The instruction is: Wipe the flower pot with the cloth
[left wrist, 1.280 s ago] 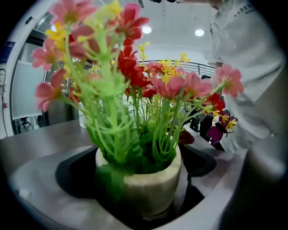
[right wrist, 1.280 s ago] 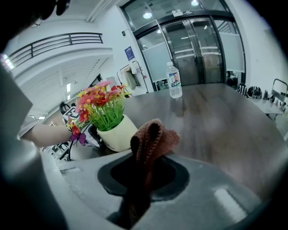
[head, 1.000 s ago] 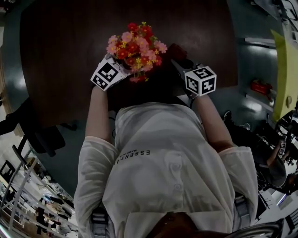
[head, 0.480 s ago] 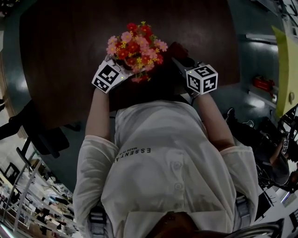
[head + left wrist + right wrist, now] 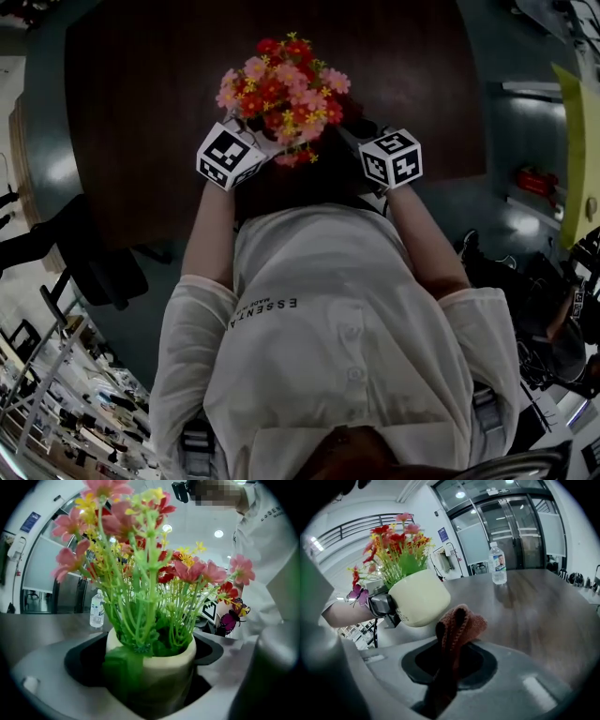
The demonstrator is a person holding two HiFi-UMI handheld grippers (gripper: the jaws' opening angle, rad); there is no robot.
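Note:
A cream flower pot (image 5: 161,665) of pink, red and yellow artificial flowers (image 5: 281,86) sits between the jaws of my left gripper (image 5: 246,150), which is shut on it. In the right gripper view the pot (image 5: 419,603) hangs clear above the table. My right gripper (image 5: 452,663) is shut on a reddish-brown knitted cloth (image 5: 460,626). The cloth's bunched top stands close to the pot's lower right side; I cannot tell whether they touch. In the head view the flowers hide the pot, and the right gripper (image 5: 370,141) sits just right of them.
A dark brown wooden table (image 5: 141,94) lies under both grippers. A clear plastic water bottle (image 5: 498,564) stands further out on it. A purple butterfly decoration (image 5: 229,620) sits among the flower stems. Glass doors and a railing are far behind.
The right gripper with the cloth has moved left, closer to the pot. The pot and left gripper have shifted slightly right and up in the head view.

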